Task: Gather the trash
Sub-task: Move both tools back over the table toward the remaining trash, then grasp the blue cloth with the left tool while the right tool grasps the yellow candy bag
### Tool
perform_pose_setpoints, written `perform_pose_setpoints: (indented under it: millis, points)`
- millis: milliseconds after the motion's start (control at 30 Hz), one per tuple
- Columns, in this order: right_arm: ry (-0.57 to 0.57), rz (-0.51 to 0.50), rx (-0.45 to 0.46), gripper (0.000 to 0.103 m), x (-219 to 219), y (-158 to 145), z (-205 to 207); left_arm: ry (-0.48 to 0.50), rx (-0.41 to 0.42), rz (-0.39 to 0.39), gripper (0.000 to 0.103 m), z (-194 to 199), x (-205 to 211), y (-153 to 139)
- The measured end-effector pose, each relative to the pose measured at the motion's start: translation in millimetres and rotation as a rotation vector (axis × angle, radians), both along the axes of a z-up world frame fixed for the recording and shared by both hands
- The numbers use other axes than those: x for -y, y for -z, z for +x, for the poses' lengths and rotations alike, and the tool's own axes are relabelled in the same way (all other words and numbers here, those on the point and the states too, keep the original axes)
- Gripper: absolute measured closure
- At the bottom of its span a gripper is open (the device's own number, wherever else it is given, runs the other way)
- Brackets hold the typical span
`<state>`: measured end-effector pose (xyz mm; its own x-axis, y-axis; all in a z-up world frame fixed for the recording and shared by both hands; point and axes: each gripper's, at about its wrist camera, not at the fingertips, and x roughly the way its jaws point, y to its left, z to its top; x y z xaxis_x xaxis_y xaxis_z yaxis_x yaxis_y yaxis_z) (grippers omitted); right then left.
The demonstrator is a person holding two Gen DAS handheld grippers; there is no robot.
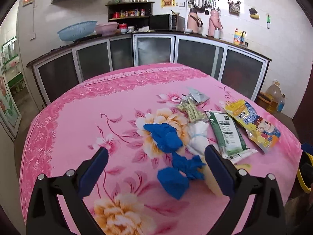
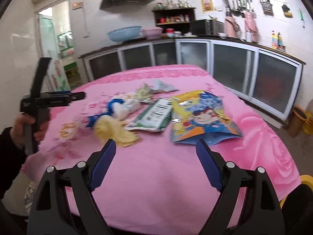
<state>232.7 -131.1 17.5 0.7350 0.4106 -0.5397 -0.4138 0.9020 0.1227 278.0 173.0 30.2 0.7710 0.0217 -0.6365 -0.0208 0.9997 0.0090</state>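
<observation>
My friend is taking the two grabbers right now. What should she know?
Left gripper: open, empty, hovering over the blue gloves.
Right gripper: open, empty, just short of the cartoon snack bag.
Everything lies on the pink tablecloth: gloves, white wad, yellow crumpled wrapper, green-and-white pouch, small wrappers at the back.
Done: nothing picked up yet.
Left: gather all of it. A yellow bin rim shows at the right.

both wrist views look down over the pink table [image 1: 78, 129], close.
</observation>
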Motion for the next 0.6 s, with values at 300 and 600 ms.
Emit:
perform_pose_setpoints:
  millis: [300,600]
  points:
    - [0.096,0.033,-0.068,0.019,47.5,9.4,56.0,-0.008,-0.035,0.042,0.008,29.5,-8.4,17.8]
    - [0.157,0.007,-0.126,0.010,60.0,21.6,103.5,0.018,-0.086,0.067,0.008,42.6,-5.9,34.2]
